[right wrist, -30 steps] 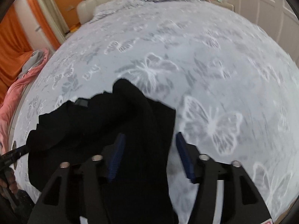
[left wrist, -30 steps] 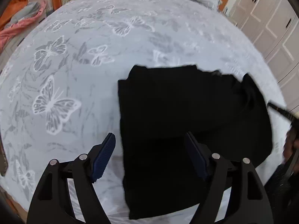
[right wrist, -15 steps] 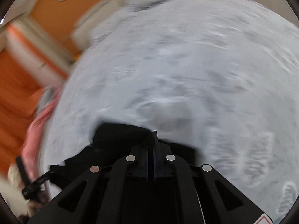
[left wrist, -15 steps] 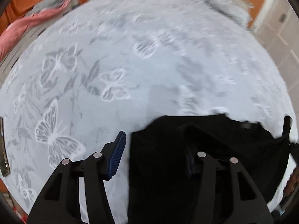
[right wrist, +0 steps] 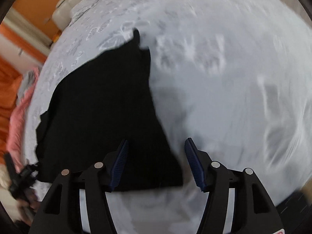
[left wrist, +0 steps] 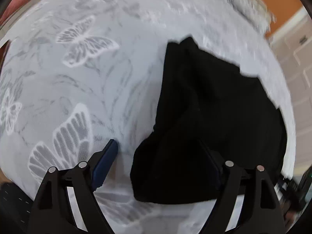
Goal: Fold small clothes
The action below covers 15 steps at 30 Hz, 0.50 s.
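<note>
A black garment (left wrist: 210, 107) lies folded on the grey butterfly-print bedspread (left wrist: 78, 81). In the left wrist view my left gripper (left wrist: 161, 161) is open, hovering over the garment's near left corner; its right finger sits over the cloth, its left finger over bare bedspread. In the right wrist view the same garment (right wrist: 101, 109) lies left of centre. My right gripper (right wrist: 156, 163) is open over the garment's near right corner, its left finger above the cloth, holding nothing.
Pink bedding (right wrist: 17, 115) lies at the bed's left edge, with orange curtains (right wrist: 7, 81) behind. White wardrobe doors (left wrist: 298, 62) stand to the right. The other hand and gripper (right wrist: 17, 177) show at lower left in the right wrist view.
The right gripper, shut on the garment half a second ago, has opened and let the cloth go. Both grippers have shifted, and the garment now lies folded narrower.
</note>
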Available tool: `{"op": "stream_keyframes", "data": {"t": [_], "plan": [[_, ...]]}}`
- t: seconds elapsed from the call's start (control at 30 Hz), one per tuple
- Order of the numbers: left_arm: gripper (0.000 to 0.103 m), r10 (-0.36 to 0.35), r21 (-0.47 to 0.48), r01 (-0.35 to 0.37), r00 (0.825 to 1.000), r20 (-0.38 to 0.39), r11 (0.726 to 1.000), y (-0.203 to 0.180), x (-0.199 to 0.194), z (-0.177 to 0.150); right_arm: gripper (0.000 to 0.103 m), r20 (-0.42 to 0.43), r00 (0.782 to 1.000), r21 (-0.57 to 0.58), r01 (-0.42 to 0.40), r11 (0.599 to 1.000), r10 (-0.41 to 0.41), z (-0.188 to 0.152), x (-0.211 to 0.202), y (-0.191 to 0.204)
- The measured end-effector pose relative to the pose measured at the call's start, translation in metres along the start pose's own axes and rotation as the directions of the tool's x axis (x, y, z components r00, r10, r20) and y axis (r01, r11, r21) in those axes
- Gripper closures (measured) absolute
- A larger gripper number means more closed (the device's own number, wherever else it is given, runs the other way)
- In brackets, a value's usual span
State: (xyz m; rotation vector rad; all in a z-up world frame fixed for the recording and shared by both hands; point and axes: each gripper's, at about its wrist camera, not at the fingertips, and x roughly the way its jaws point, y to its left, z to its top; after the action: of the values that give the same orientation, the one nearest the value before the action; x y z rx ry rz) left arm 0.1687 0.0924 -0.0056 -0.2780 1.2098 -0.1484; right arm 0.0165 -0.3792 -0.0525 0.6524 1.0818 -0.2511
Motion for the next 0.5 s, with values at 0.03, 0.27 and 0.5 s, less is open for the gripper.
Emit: {"op": "stream_keyframes", "data": {"t": [0.03,0.27,0.5], "plan": [[0.025,0.000,-0.006,0.000,1.000,-0.001,1.000,-0.003,0.000,0.003,0.043,0.005,1.000,0.025,-0.014,1.000,0.014,-0.005,0.000,-0.001],[0.090,-0.094,0.061,0.099,0.993,-0.078,0.993,-0.014,-0.038,0.016,0.093,0.020,0.999,-0.096,-0.041,0.994,0.043,0.011,-0.034,0.032],[0.091,-0.074,0.057,0.083,0.987,-0.145,0.995,0.019,-0.017,-0.043,0.100,-0.167,0.983,-0.038,0.076,0.996,-0.081,-0.034,-0.014,-0.029]]}}
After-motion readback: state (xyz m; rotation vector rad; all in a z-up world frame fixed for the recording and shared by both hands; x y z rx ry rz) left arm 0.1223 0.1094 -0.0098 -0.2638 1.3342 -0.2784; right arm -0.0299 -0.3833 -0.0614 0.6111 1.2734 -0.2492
